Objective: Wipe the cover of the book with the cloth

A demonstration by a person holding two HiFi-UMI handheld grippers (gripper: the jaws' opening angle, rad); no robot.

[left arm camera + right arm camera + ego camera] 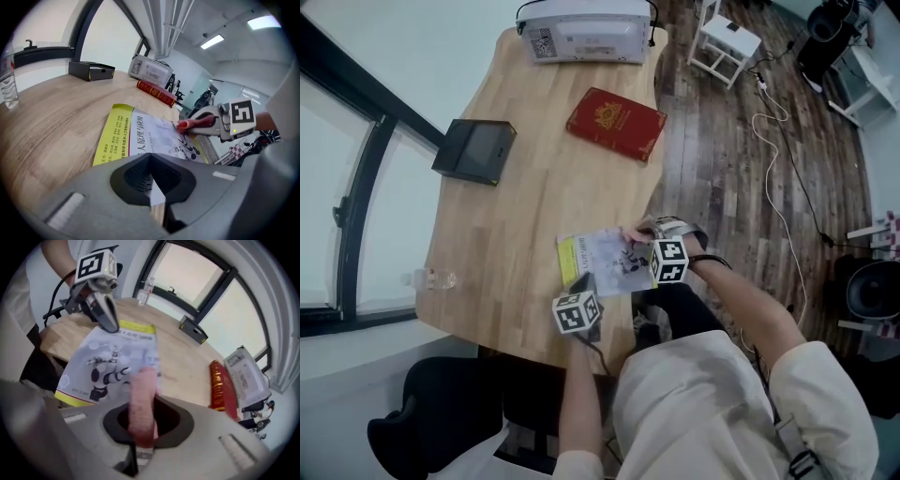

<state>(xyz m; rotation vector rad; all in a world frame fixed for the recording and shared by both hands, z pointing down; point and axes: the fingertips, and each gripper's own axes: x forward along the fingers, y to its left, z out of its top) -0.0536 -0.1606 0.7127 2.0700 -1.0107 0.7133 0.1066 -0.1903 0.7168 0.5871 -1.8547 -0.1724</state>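
While the left gripper [109, 323], its jaws pressed together, bore down on the book [602, 259] at the near edge of the bench [534, 178], the right gripper [643, 234] pinched the pink cloth [143, 390] at the cover's right edge. Wiping seemed under way. The next move called for a flat sweep across the cover with the book held steady.

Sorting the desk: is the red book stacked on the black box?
No, the red book lies well apart from the black box.
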